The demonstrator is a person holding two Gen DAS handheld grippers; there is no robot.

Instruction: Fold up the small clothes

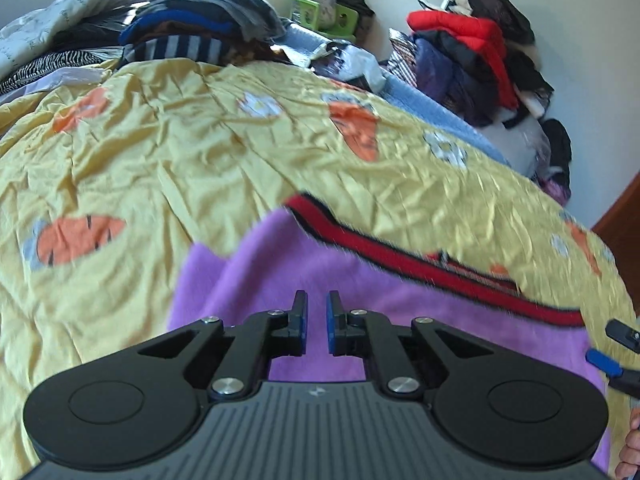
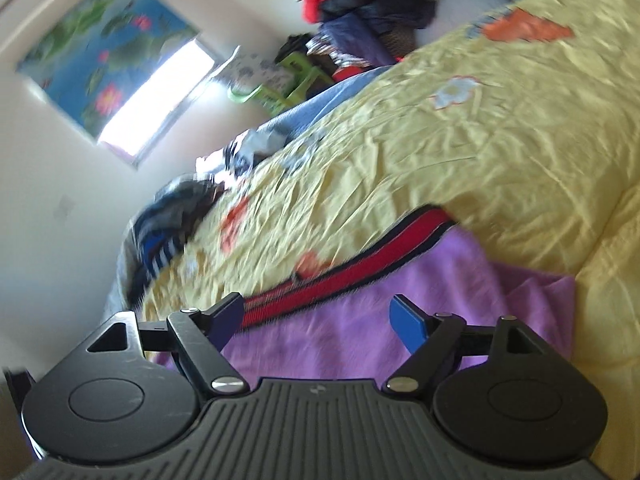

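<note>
Purple garment with a red band lies on your yellow bed; left claw nearly pressed together on nothing, right claw spread.

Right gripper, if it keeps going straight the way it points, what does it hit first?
Most likely the purple garment, just short of its red waistband; the right gripper angles down at it, though depth is unclear.

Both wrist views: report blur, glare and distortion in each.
Left wrist view: fisheye bends the yellow bedspread; the purple garment has a motion-smeared edge; the left gripper is sharp. Right wrist view: tilted, heavily blurred; the window is blown out; the right gripper stays crisp.
</note>
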